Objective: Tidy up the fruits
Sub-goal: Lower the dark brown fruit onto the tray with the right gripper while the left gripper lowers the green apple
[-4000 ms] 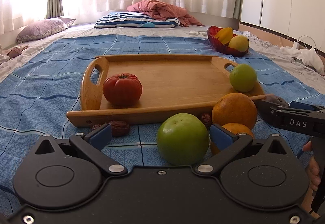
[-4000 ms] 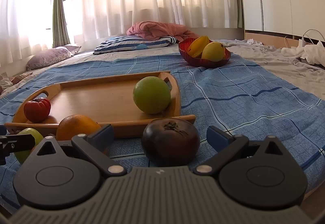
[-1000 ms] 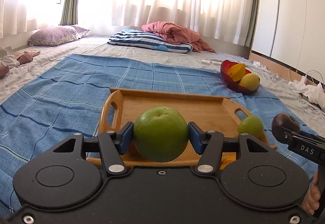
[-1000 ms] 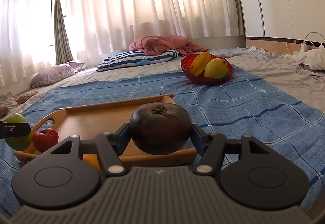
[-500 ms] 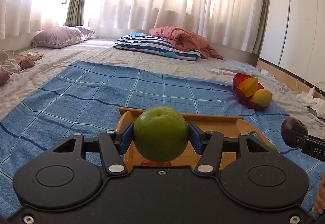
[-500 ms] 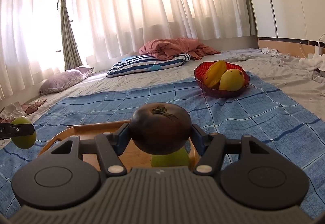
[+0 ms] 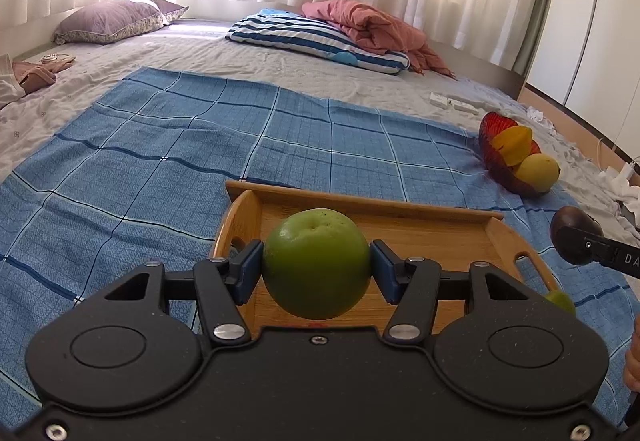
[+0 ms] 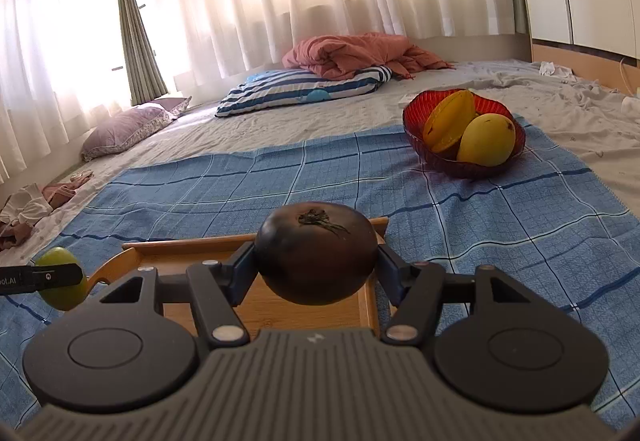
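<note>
My left gripper [image 7: 317, 265] is shut on a green apple [image 7: 316, 263] and holds it in the air above the near left part of the wooden tray [image 7: 424, 229]. My right gripper [image 8: 316, 265] is shut on a dark brown tomato [image 8: 316, 251], raised over the tray's right end [image 8: 280, 307]. The right gripper with its tomato [image 7: 574, 239] shows at the right edge of the left wrist view. The left gripper's apple [image 8: 60, 283] shows at the left edge of the right wrist view. A second green fruit [image 7: 560, 301] peeks out near the tray's right handle.
The tray lies on a blue checked cloth [image 7: 160, 169] on a bed. A red bowl [image 8: 464, 161] with yellow fruits stands on the cloth's far right. A striped pillow [image 7: 316, 37], a pink blanket [image 8: 356, 53] and a purple pillow [image 7: 112, 21] lie at the back.
Both grippers closed on their fruits and lifted them off the cloth. Over the last second they rose further and moved forward over the tray.
</note>
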Action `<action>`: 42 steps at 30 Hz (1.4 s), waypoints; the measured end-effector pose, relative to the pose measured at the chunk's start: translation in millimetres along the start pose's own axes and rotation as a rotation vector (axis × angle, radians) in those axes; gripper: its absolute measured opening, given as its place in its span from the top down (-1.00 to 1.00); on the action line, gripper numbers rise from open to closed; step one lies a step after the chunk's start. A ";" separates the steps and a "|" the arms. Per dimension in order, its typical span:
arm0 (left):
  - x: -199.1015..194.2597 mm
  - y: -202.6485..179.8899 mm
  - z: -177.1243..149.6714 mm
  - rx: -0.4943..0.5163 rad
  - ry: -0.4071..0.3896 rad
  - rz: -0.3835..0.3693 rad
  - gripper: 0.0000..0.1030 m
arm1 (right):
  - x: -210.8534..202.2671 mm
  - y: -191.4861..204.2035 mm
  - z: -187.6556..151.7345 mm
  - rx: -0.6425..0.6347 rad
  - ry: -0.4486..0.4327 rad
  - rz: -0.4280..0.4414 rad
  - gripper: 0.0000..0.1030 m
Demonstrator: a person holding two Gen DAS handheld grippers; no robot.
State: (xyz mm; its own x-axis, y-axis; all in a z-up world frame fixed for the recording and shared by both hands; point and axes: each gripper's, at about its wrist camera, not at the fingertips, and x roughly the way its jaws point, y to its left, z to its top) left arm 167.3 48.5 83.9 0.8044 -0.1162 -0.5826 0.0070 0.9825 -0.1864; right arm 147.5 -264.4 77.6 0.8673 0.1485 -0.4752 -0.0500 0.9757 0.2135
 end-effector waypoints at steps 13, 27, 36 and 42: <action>31.6 2.2 -0.9 0.029 0.044 0.050 -0.07 | 48.1 1.8 -3.9 -0.083 0.160 -0.034 -0.28; 44.4 -5.1 -7.1 0.060 0.083 0.067 -0.07 | 64.0 15.8 -13.0 -0.183 0.224 -0.058 -0.28; 48.1 -3.9 -10.9 0.064 0.092 0.076 -0.07 | 68.9 19.6 -22.2 -0.205 0.248 -0.057 -0.28; 49.9 -1.6 -12.0 0.059 0.098 0.081 -0.07 | 70.6 16.0 -25.4 -0.196 0.261 -0.059 -0.28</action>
State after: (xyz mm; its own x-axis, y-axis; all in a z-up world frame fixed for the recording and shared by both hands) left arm 200.3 39.4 45.6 0.7420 -0.0475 -0.6687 -0.0180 0.9957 -0.0907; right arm 195.4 -234.1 25.9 0.7163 0.1028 -0.6901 -0.1205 0.9925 0.0228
